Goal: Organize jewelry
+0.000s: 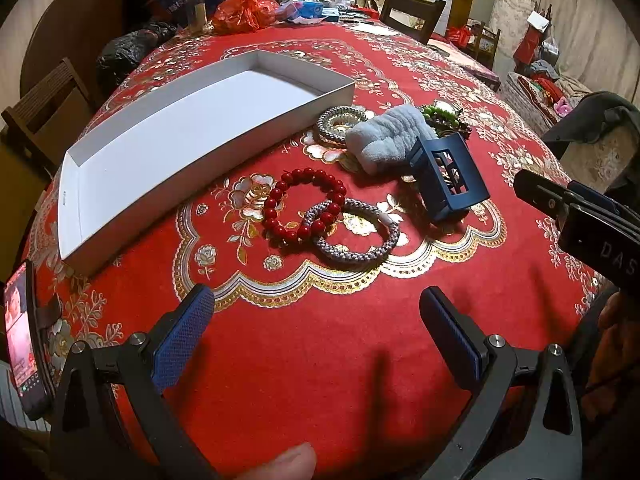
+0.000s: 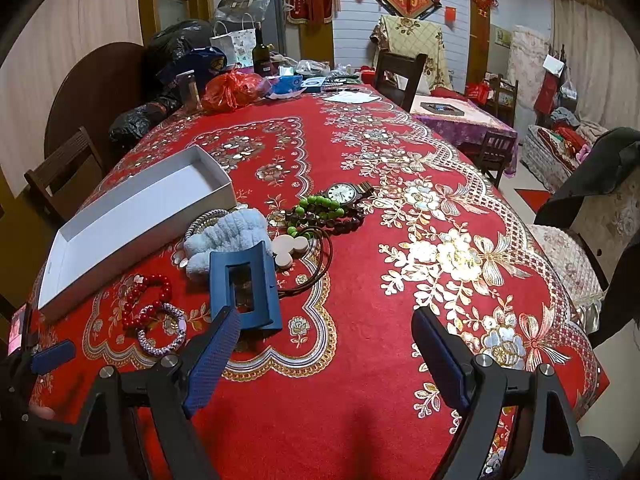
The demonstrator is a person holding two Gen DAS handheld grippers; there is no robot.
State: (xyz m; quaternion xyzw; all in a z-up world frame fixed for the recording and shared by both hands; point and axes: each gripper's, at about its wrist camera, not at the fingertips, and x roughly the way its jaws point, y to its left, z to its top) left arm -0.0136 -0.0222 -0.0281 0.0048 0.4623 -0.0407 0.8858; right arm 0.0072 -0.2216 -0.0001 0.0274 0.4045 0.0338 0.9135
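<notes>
Both grippers: I am holding left gripper and right gripper spread, empty;
Nearest piece: red bead bracelet is lying ahead of left;
Destination: white box is sitting beyond-left

In the left wrist view a shallow box lies on the tablecloth from lower left to upper centre. Right of it, at mid-frame, a beaded bracelet overlaps a braided bracelet just below and to its right. Further right stands a hair claw, with a fluffy scrunchie behind it. A coiled bracelet sits left of the scrunchie, touching it. In the right wrist view a wristwatch lies at centre, bead strands just below it, and a flat charm lower still, right of the claw.
</notes>
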